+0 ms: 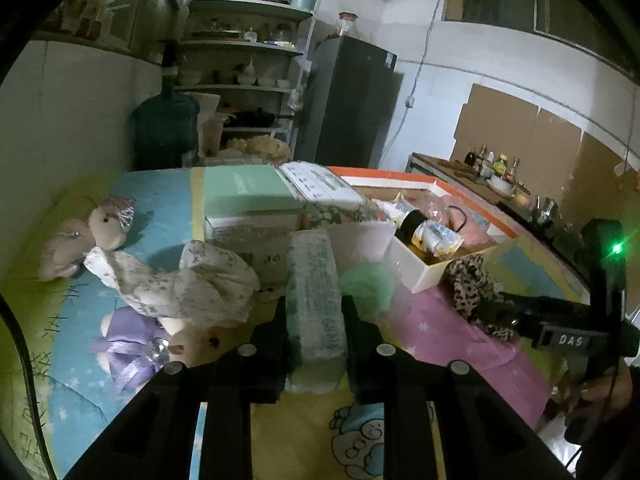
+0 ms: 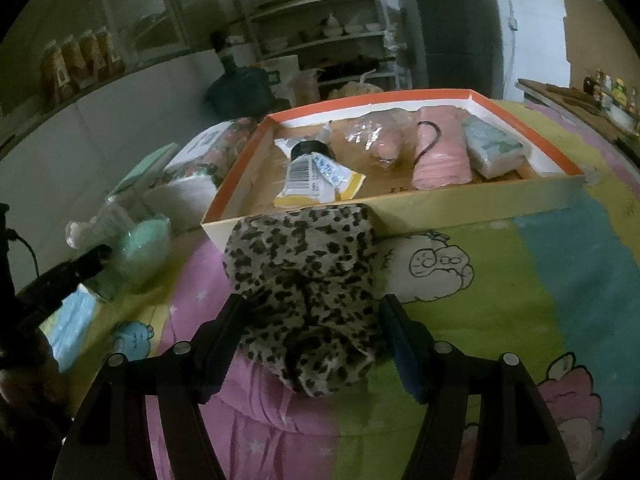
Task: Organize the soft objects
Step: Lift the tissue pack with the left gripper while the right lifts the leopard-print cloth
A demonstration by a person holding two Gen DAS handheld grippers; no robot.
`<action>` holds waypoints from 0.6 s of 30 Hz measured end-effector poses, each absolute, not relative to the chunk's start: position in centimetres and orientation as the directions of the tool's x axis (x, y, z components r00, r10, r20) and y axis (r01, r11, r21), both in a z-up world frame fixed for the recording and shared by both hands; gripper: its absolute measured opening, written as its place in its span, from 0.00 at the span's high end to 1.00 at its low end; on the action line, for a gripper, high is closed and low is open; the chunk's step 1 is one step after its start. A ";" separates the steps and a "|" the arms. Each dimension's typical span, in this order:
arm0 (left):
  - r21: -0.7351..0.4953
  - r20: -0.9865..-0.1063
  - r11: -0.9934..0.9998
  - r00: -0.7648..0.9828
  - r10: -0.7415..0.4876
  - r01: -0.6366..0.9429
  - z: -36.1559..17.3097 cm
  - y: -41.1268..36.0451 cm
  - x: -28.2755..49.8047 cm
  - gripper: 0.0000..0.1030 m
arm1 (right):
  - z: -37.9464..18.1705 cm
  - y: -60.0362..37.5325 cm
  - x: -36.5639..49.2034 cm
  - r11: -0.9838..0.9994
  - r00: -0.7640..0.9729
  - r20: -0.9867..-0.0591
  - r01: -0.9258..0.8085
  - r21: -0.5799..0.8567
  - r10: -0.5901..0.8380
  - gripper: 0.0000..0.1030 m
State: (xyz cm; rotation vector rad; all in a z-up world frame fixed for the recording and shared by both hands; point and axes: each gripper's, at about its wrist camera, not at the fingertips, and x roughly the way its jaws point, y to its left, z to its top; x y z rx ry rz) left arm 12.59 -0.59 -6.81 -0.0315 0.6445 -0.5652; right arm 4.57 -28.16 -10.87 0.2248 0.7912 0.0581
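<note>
A soft tissue pack (image 1: 316, 292) in pale green printed wrap stands between the fingers of my left gripper (image 1: 316, 316), which is shut on its sides just above the cartoon-print bedspread (image 1: 280, 432). A leopard-print cloth (image 2: 304, 288) lies bunched on the bedspread against the front wall of an orange-rimmed box (image 2: 528, 134). My right gripper (image 2: 312, 300) is open, one finger on each side of that cloth. The box holds a pink rolled towel (image 2: 440, 156), another tissue pack (image 2: 492, 148), a crinkled plastic bag (image 2: 376, 136) and a black-capped bottle on a yellow pouch (image 2: 312, 176).
A green mesh pouf (image 1: 366, 284) sits right of the held pack. A floral cloth (image 1: 180, 284), a plush toy (image 1: 80, 240) and a purple-dressed bear (image 1: 132, 340) lie to the left. A pale green carton (image 1: 248, 200) stands behind. Shelves and a fridge (image 1: 352, 100) line the wall.
</note>
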 end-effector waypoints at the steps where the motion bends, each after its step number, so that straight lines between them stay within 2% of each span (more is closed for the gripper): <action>1: -0.199 -0.558 0.850 0.656 -0.508 0.489 -6.7 -0.5 12.5 0.77 | -10.9 -27.9 4.7 0.976 0.700 -0.701 0.027 0.218 0.138 0.32; 18: -0.225 -0.564 0.860 0.659 -0.498 0.457 -6.8 0.3 11.9 0.74 | -11.0 -27.4 4.9 0.980 0.691 -0.710 0.013 0.197 0.134 0.30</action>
